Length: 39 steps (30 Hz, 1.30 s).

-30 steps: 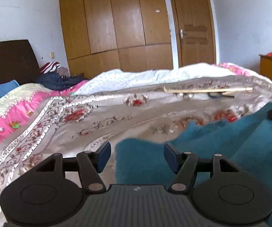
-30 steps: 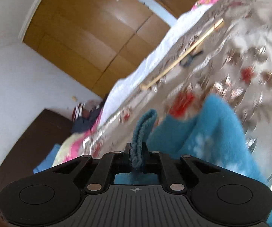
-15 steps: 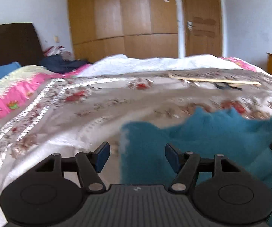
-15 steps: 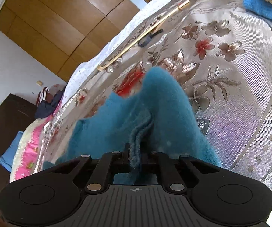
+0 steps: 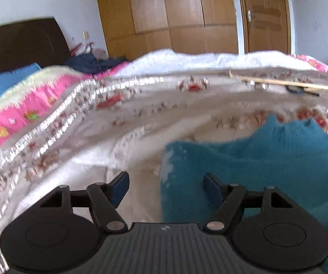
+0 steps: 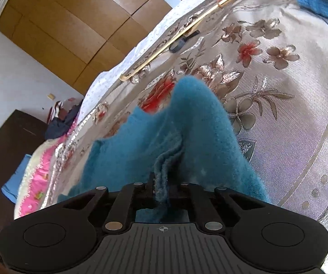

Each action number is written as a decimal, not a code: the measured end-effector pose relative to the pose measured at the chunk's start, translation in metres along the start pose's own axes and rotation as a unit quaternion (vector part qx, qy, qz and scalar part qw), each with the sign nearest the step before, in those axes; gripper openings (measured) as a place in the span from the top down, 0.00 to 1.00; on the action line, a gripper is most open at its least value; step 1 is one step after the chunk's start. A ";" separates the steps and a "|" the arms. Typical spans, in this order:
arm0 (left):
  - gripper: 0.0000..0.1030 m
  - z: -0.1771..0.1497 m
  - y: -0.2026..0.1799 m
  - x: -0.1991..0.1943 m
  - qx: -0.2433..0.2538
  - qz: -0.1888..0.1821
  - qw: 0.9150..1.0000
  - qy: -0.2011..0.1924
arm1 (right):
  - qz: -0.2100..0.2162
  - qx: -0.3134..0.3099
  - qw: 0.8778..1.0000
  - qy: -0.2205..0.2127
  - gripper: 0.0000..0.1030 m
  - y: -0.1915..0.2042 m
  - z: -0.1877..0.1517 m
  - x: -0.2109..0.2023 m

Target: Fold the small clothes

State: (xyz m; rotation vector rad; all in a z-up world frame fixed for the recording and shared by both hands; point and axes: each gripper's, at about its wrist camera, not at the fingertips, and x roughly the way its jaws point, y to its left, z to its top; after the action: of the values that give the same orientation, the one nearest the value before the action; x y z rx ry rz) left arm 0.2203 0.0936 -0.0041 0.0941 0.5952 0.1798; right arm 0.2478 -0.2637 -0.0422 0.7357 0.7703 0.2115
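A fuzzy teal garment [image 5: 255, 159] lies on the floral bedspread [image 5: 141, 118]. In the left wrist view my left gripper [image 5: 165, 183] is open, its fingers straddling the garment's left edge just above the cloth. In the right wrist view my right gripper [image 6: 161, 189] is shut on a folded edge of the teal garment [image 6: 164, 132], which spreads ahead of it across the bedspread [image 6: 278, 80].
A long wooden stick [image 5: 282, 82] and a dark small tool [image 6: 182, 42] lie farther back on the bed. Another blue fuzzy item [image 6: 316, 0] sits at the far right. A dark headboard [image 5: 20, 45], blue pillow [image 5: 6, 82], clothes pile [image 5: 90, 59] and wooden wardrobe [image 5: 175, 13] stand behind.
The right gripper has lowered the held teal edge toward the bed, and the garment now lies flatter. The left gripper has shifted slightly left and stays open.
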 end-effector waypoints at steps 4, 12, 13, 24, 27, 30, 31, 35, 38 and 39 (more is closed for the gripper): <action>0.19 -0.011 -0.010 0.018 0.022 0.001 0.999 0.032 | 0.004 0.002 1.000 -0.004 0.96 -0.001 -0.001 -0.002; 0.20 -0.013 -0.015 0.005 0.029 -0.011 1.000 0.000 | -0.006 -0.004 1.000 -0.027 0.94 0.004 -0.005 -0.009; 0.20 -0.017 -0.018 0.009 0.038 -0.012 0.999 0.012 | -0.007 -0.002 1.000 -0.024 0.95 0.002 -0.005 -0.007; 0.14 -0.021 -0.009 0.008 0.013 0.000 1.000 0.014 | 0.003 0.003 1.000 -0.014 0.95 -0.001 -0.003 -0.005; 0.12 -0.023 -0.006 0.012 -0.017 0.002 1.000 0.021 | 0.004 0.004 1.000 -0.015 0.95 -0.002 -0.003 -0.005; 0.13 -0.018 -0.006 0.005 -0.014 -0.001 1.000 0.012 | 0.003 0.005 1.000 -0.017 0.95 -0.001 -0.003 -0.006; 0.13 -0.016 -0.006 0.002 -0.017 -0.004 1.000 0.007 | 0.002 0.001 1.000 -0.018 0.95 0.001 -0.003 -0.006; 0.12 -0.014 -0.003 0.000 -0.027 0.001 1.000 0.001 | -0.004 -0.013 1.000 -0.024 0.94 0.006 -0.004 -0.008; 0.12 -0.023 -0.004 0.013 -0.020 -0.001 1.000 0.022 | 0.001 -0.004 1.000 -0.024 0.94 0.003 -0.003 -0.009; 0.12 -0.024 -0.004 0.012 -0.023 -0.001 1.000 0.018 | 0.000 0.000 1.000 -0.022 0.94 0.002 -0.003 -0.008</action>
State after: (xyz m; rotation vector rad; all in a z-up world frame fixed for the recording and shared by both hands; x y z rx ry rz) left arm 0.2167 0.0928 -0.0307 0.0465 0.6272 0.1929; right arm 0.2404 -0.2640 -0.0381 0.7374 0.7278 0.1951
